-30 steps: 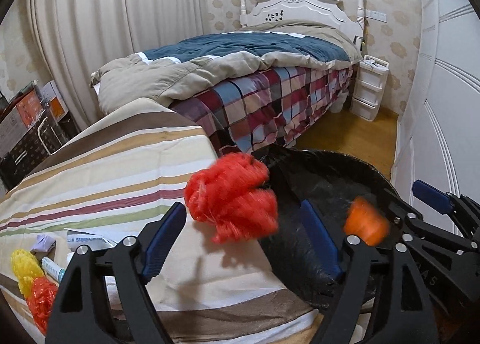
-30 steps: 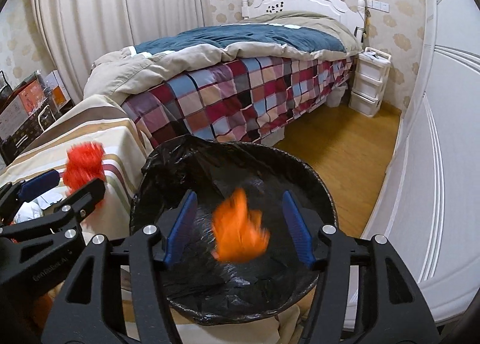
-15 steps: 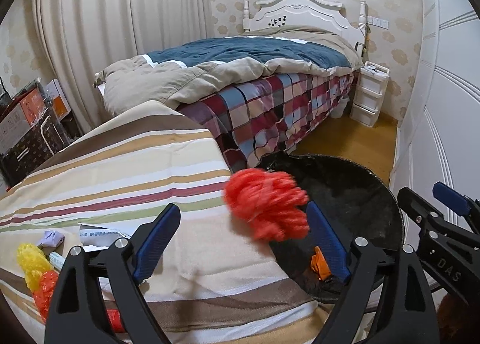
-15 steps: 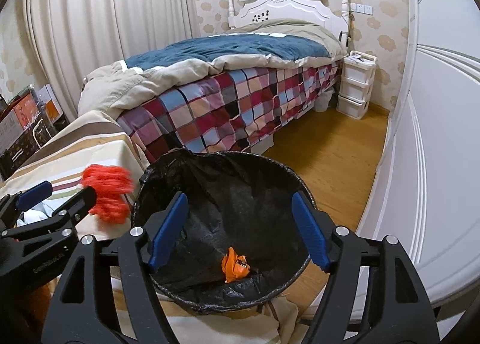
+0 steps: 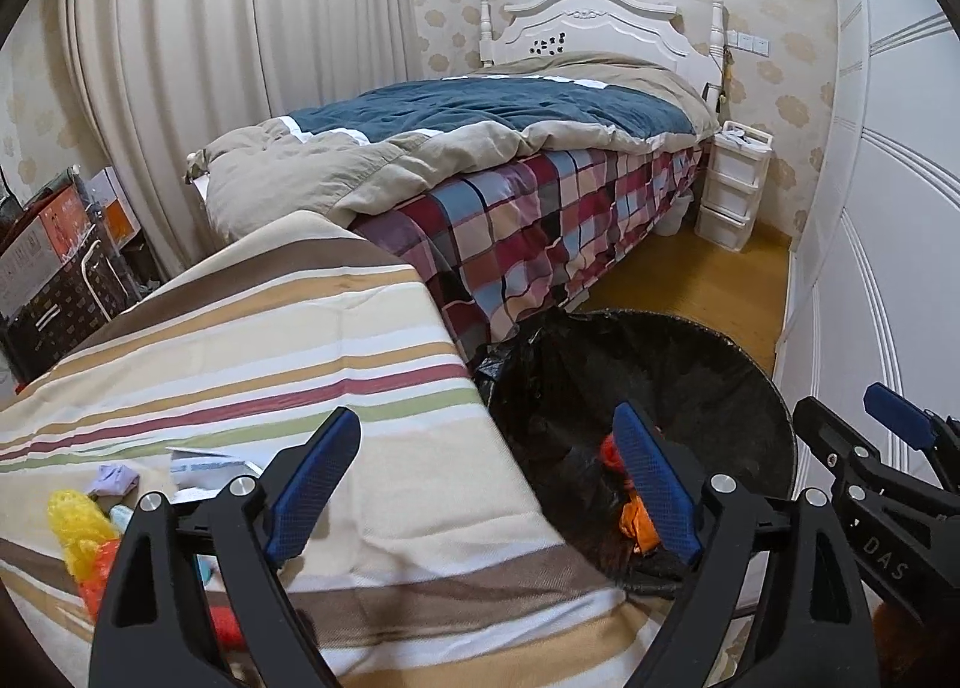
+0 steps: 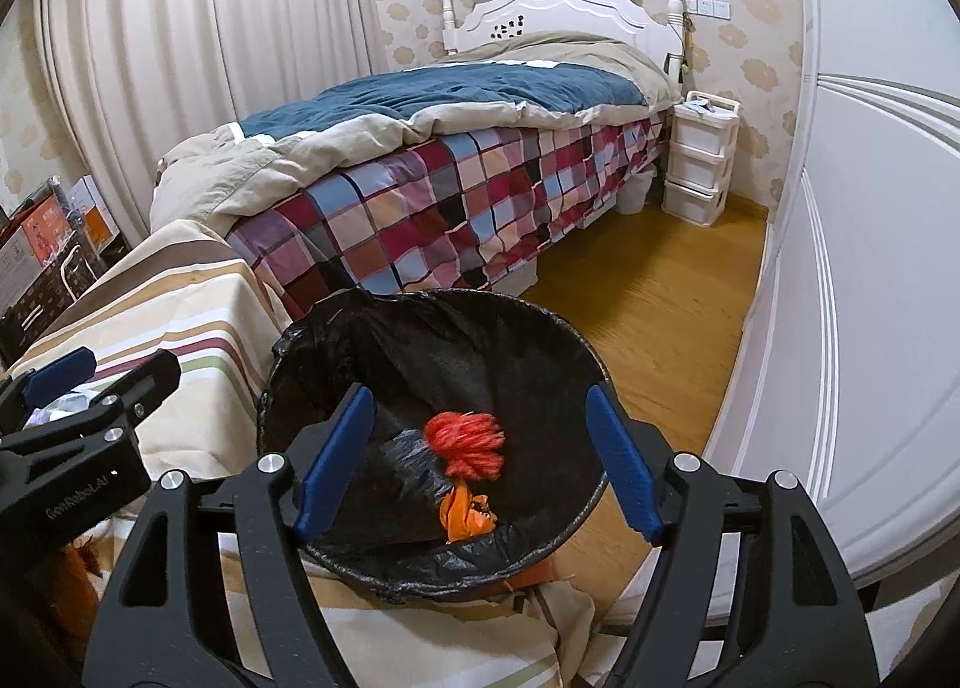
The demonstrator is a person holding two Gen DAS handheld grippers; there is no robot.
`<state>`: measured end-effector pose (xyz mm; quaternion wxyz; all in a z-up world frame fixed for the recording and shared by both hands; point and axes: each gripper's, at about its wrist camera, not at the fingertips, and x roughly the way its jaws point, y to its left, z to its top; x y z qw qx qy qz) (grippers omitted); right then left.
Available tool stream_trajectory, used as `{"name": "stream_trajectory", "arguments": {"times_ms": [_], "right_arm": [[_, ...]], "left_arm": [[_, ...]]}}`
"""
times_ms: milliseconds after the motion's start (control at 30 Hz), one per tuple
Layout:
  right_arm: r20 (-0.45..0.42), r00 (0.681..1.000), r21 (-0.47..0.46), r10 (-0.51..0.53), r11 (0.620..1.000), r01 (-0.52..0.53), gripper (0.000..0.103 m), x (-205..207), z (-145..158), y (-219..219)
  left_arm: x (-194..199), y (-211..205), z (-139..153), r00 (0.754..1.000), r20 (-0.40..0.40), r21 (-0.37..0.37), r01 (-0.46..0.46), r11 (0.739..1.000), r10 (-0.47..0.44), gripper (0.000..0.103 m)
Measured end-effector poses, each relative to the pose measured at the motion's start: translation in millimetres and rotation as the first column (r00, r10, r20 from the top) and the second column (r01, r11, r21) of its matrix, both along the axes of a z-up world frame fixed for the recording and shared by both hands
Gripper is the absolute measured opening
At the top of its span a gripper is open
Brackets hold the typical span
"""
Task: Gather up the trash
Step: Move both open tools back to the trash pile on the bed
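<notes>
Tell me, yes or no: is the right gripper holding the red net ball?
No. The right gripper is open and empty, while the red net ball lies inside the black-lined bin.

Home bedroom: quilted bed [image 5: 510, 148], curtains [image 5: 240, 58]

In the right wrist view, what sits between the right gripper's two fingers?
Right wrist view: the open right gripper frames the black-lined bin, with a red mesh wad and orange wrapper inside.

Legible text, two items only. "GenRobot.AI" printed in grey on the black body of the left gripper [image 6: 90, 388], seen in the right wrist view. "DAS" in grey on the black body of the right gripper [image 5: 882, 436], left wrist view; further letters cut off. Printing on the cardboard boxes [image 5: 42, 250] is too blurred to read.
</notes>
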<state>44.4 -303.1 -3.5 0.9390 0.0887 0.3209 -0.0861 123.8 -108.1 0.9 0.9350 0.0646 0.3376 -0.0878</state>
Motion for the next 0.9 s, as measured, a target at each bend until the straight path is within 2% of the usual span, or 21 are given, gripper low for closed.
{"name": "stream_trajectory", "arguments": {"times_ms": [267,667,900], "right_arm": [[0.001,0.999,-0.007,0.05,0.999,-0.05,0.072,-21,2,26],[0.014,0.978,-0.011,0.207,0.978,-0.207,0.072,-65,13,100],[-0.011,0.962,-0.033,0.273,0.961,-0.273,0.072,-80,7,133]], "left_arm": [[-35,34,9,0.999,0.009,0.039,-0.038,0.999,0.038,0.086],[-96,135,6,0.982,-0.005,0.038,-0.187,0.982,0.187,0.086],[-108,164,-13,0.966,-0.069,0.011,-0.25,0.968,0.25,0.086]]}}
